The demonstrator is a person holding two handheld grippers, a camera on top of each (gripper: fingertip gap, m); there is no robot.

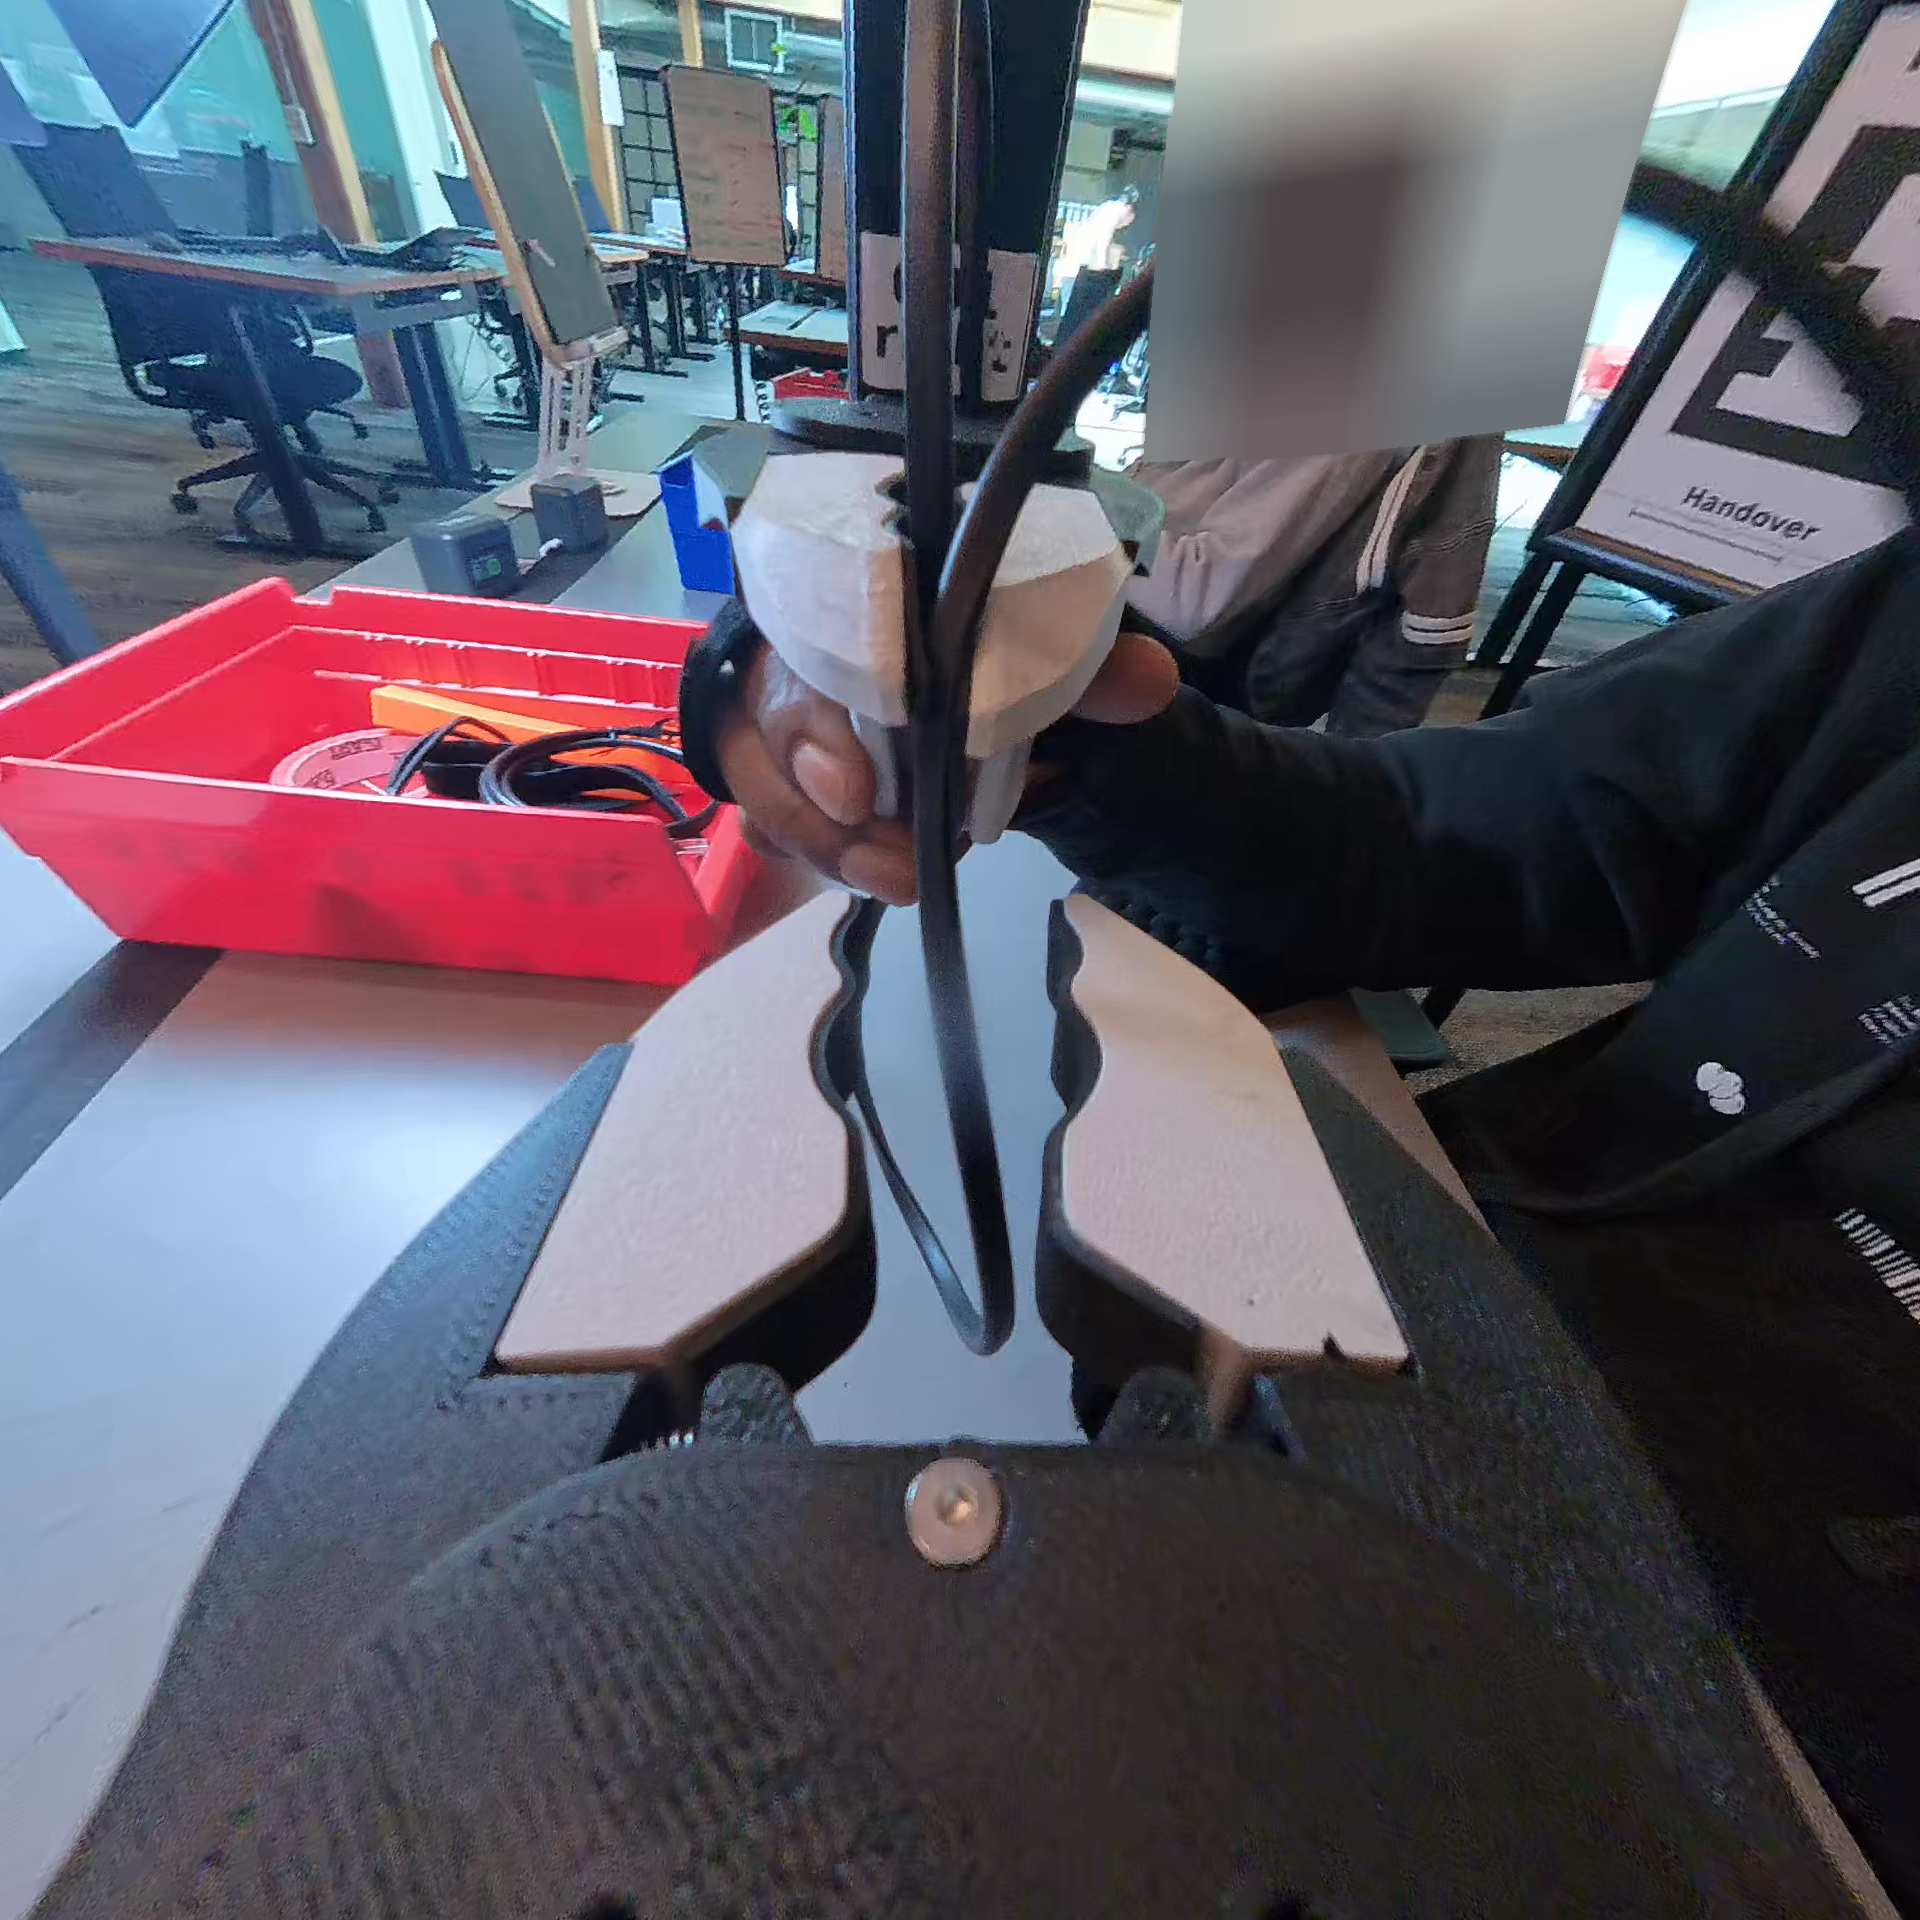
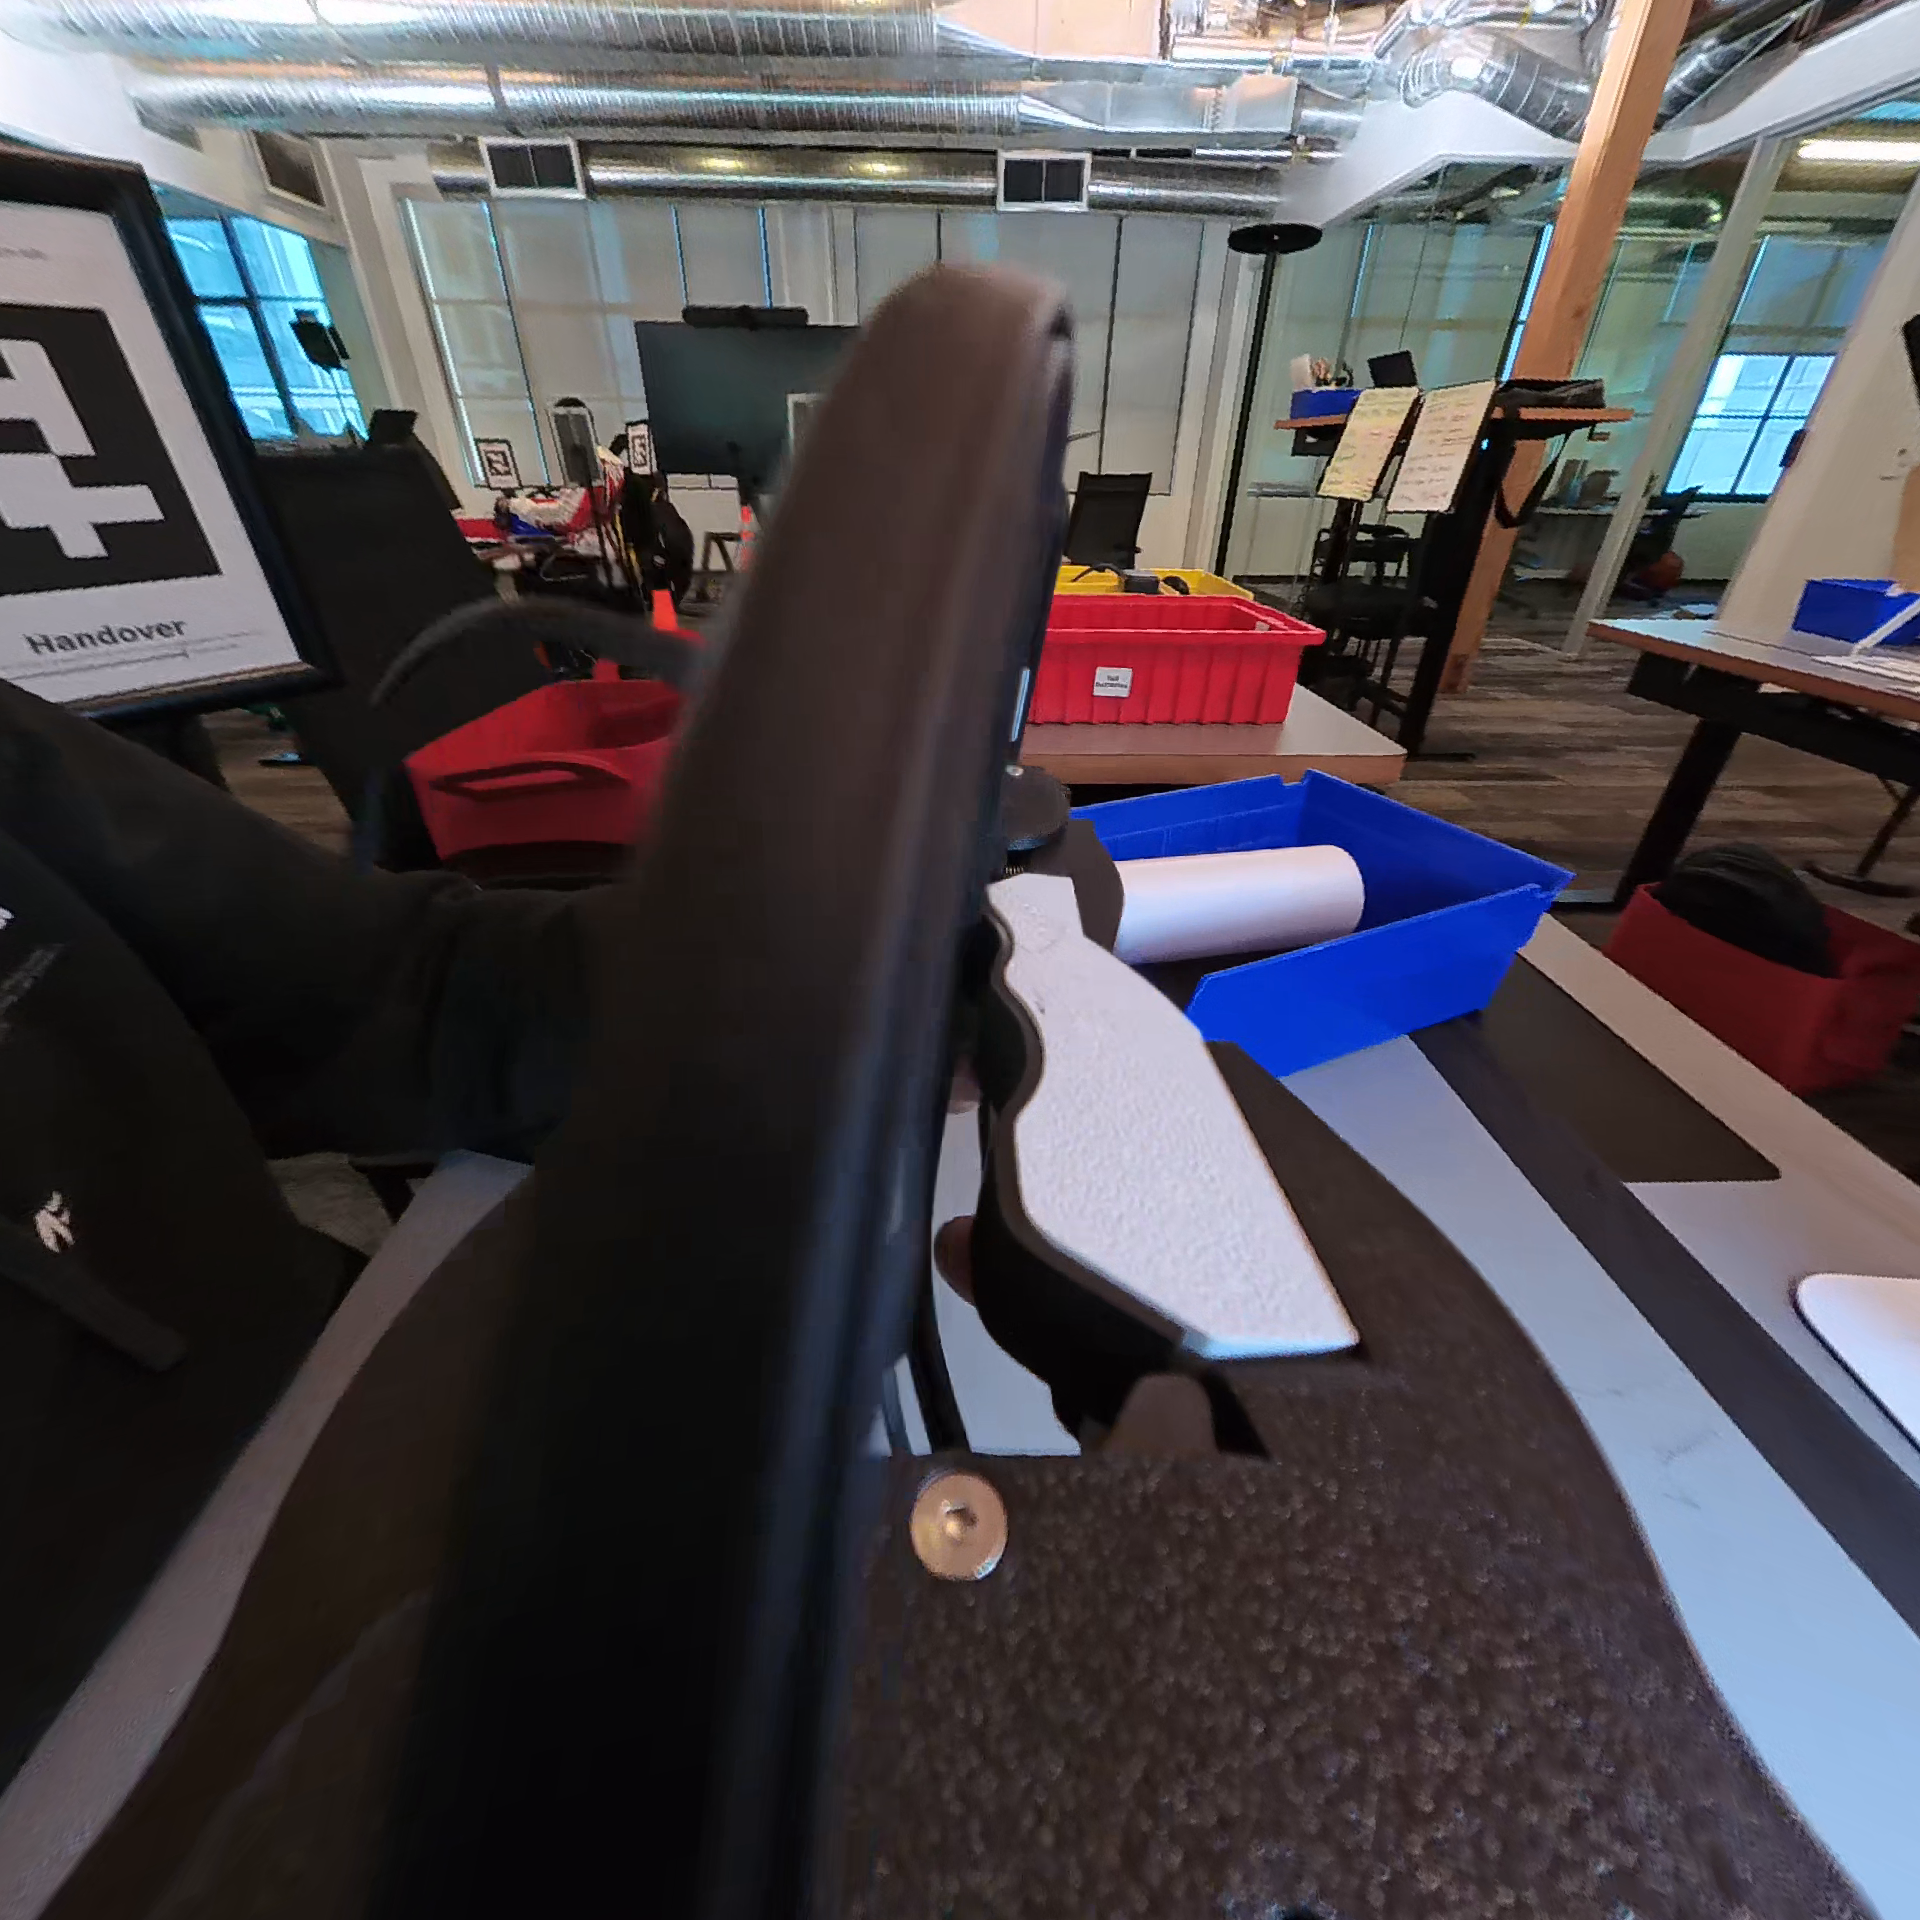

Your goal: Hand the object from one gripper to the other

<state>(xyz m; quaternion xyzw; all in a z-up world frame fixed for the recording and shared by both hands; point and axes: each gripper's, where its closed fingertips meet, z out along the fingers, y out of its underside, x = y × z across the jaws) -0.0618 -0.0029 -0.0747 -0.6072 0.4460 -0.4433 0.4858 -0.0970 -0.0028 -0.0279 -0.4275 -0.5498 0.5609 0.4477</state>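
A black cable hangs in a narrow loop. In the left wrist view my left gripper is open, with the loop hanging between its two tan fingers; one strand lies against the left finger's inner edge. Just beyond, my right gripper, held in a person's hand, points toward the camera with its white fingers shut on the cable higher up. In the right wrist view, one white finger of the right gripper shows. A large dark blurred shape close to the lens hides the other finger and most of the cable.
A red bin with coiled cables and a tape roll sits on the table at the left. A blue bin holding a white roll sits to the right. A framed marker sign stands behind. A person's black sleeve reaches in. My right fingertips sit around 5 cm from my left ones.
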